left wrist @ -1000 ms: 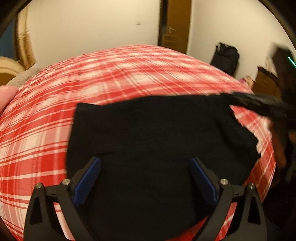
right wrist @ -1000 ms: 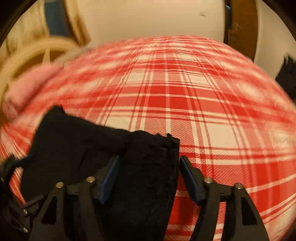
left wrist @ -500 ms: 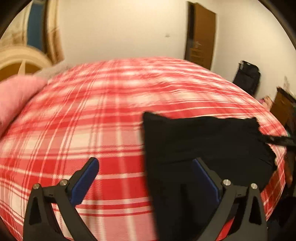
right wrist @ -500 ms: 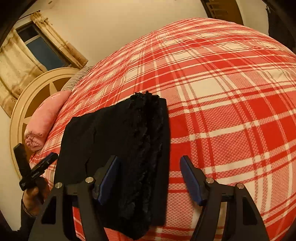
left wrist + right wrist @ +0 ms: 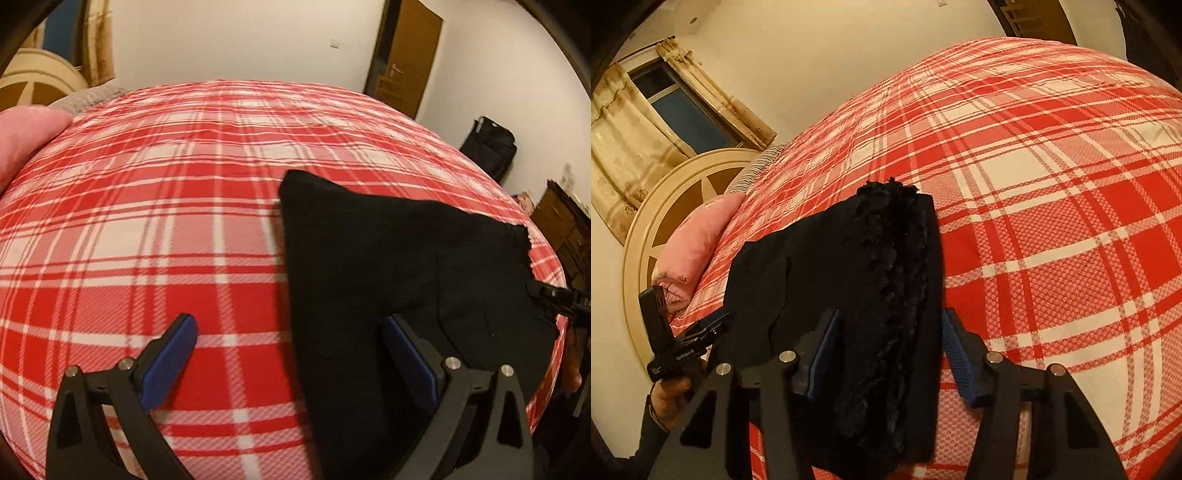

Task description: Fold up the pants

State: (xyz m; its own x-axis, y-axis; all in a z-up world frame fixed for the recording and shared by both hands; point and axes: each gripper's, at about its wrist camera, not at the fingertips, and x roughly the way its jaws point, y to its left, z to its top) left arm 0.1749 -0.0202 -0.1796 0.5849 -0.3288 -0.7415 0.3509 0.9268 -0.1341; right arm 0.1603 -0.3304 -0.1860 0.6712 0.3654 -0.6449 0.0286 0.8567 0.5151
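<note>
Black pants (image 5: 857, 295) folded on red plaid bedspread (image 5: 1052, 221), lower centre.
Right gripper (image 5: 886, 350) straddles the frayed edge, jaws closing, pads not pressing; left gripper (image 5: 291, 365) open at the pants' edge.

The black pants (image 5: 849, 295) are matt cloth, fuzzy along one edge. The plaid bedspread (image 5: 1052, 221) looks coarsely woven.

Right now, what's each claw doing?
Left gripper: open, holding nothing.
Right gripper: jaws closing around the black pants, not yet pressing.
</note>
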